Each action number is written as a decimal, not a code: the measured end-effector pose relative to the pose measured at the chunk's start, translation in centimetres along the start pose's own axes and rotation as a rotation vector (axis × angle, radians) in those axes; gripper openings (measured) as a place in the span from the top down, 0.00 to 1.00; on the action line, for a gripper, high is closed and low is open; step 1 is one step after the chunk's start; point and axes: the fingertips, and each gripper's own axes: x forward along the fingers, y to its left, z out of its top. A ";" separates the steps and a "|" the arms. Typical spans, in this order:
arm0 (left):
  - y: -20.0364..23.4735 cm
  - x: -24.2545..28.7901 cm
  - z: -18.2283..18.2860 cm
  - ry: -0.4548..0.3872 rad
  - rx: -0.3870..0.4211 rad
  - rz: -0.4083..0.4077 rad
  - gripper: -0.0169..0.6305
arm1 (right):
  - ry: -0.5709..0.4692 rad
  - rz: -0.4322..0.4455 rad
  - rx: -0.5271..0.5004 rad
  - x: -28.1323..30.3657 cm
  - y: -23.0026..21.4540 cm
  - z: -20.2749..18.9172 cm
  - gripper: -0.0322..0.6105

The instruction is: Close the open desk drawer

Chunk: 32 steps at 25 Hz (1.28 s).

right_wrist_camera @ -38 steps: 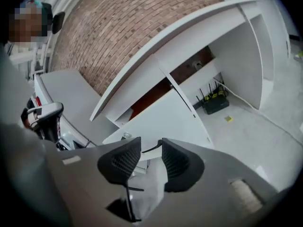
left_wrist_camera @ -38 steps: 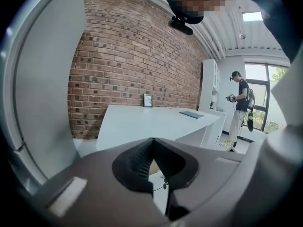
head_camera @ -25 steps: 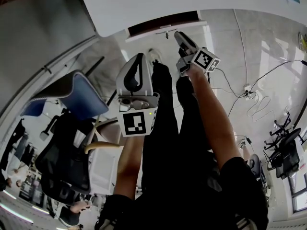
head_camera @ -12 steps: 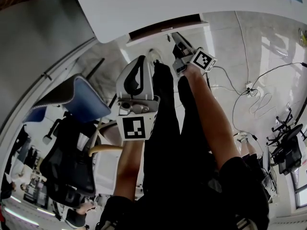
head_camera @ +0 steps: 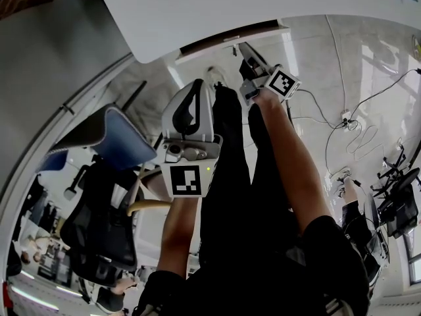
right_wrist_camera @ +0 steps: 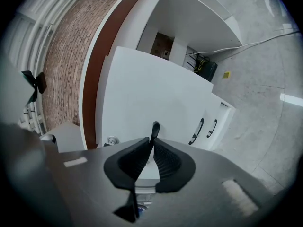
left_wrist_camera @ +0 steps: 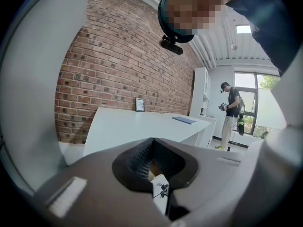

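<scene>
Right claw point(right_wrist_camera: 152, 144) had just been closing and now pinched the thin black handle point(right_wrist_camera: 155, 127), which stood up between its pads. Left claw point(left_wrist_camera: 152, 148) was clenched on nothing, held back nearer to me and well apart from the work. Just beyond the right claw's tips the drawer point(head_camera: 227, 36) hung pulled out beneath the white desk top point(head_camera: 197, 8), its dark inside showing. By my reckoning the grasp was made and the drawer not yet pushed home. Next I would need a straight, level push along the runners, without twisting the handle. Farther past that claw stood a low cabinet point(right_wrist_camera: 204, 117) with two more black handles. Beyond it lay pale glossy floor point(head_camera: 375, 51) with loose cables point(head_camera: 342, 120) off to the claw's right, and a brick wall point(right_wrist_camera: 57, 65) behind.
</scene>
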 end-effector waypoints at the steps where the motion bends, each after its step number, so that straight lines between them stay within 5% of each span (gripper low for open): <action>1: 0.0 0.0 0.1 -0.002 0.002 -0.002 0.95 | -0.005 0.003 -0.001 0.3 0.0 0.3 0.90; 32: 1.1 0.3 1.3 -0.005 -0.009 -0.004 0.95 | -0.053 0.094 -0.004 6.7 2.0 4.5 0.90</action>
